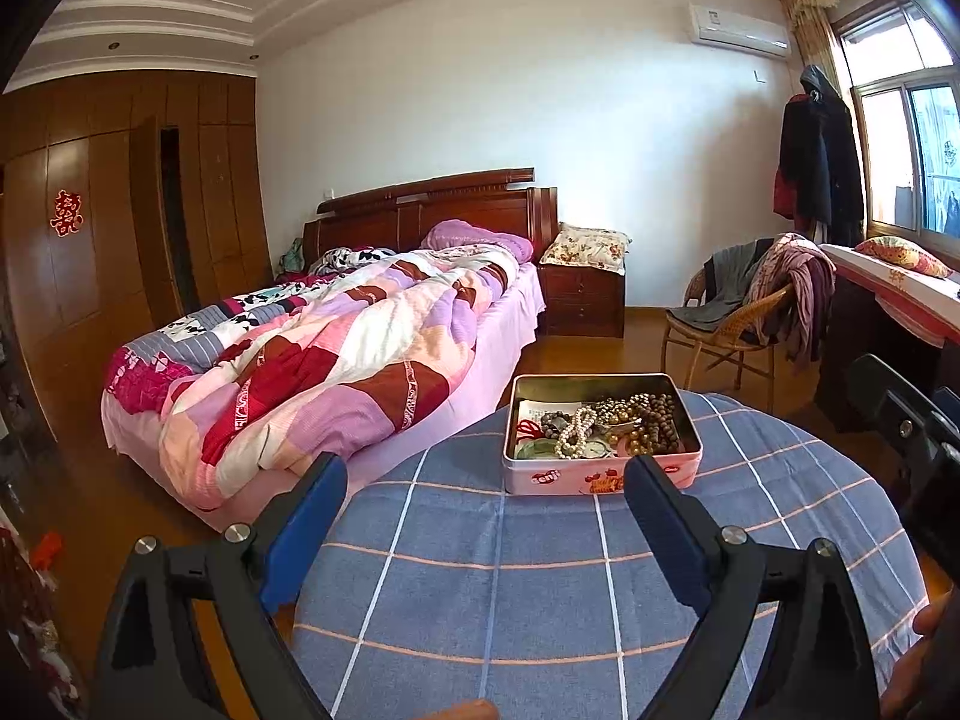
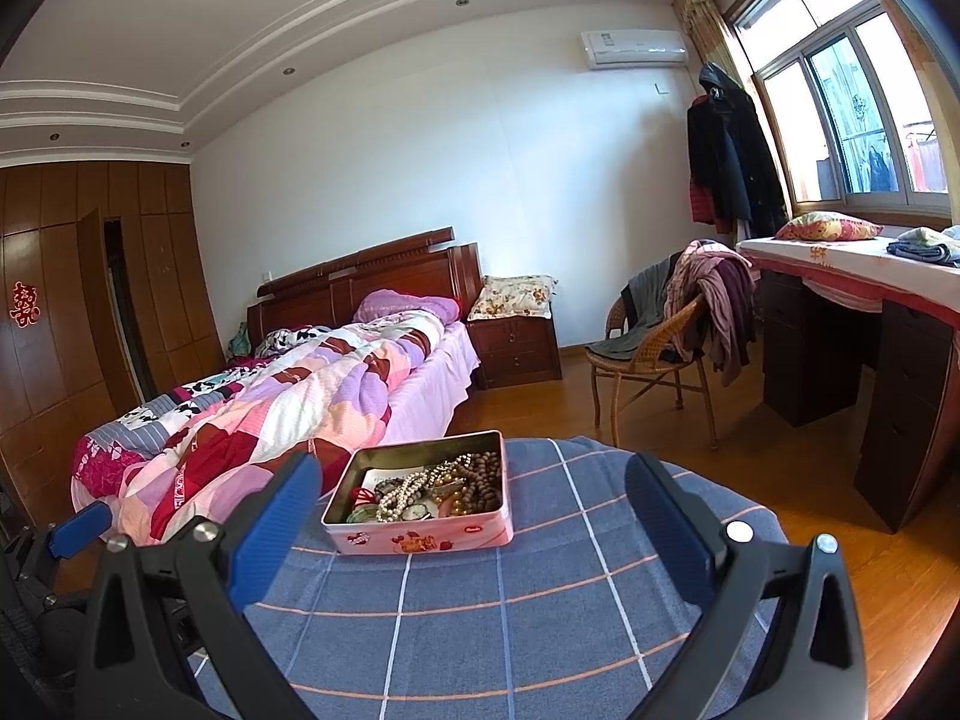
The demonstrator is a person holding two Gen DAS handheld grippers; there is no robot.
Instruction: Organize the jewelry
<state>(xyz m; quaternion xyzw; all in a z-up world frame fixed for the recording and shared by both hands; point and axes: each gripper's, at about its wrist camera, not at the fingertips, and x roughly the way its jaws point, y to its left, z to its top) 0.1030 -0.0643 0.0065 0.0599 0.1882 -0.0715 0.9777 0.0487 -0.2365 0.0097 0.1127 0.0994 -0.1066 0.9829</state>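
Both grippers, left (image 1: 483, 480) and right (image 2: 471, 477), hover with fingers spread wide, holding nothing. Ahead of them an open tin (image 1: 600, 477) of tangled jewelry (image 1: 600, 426) sits on a checked cloth (image 1: 540, 588). Best lift one strand slowly, steadying the tin.

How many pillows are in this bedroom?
3. A purple pillow lies at the head of the bed, a flowered pillow sits on the nightstand, and another flowered one rests by the window. More may hide under the quilt.
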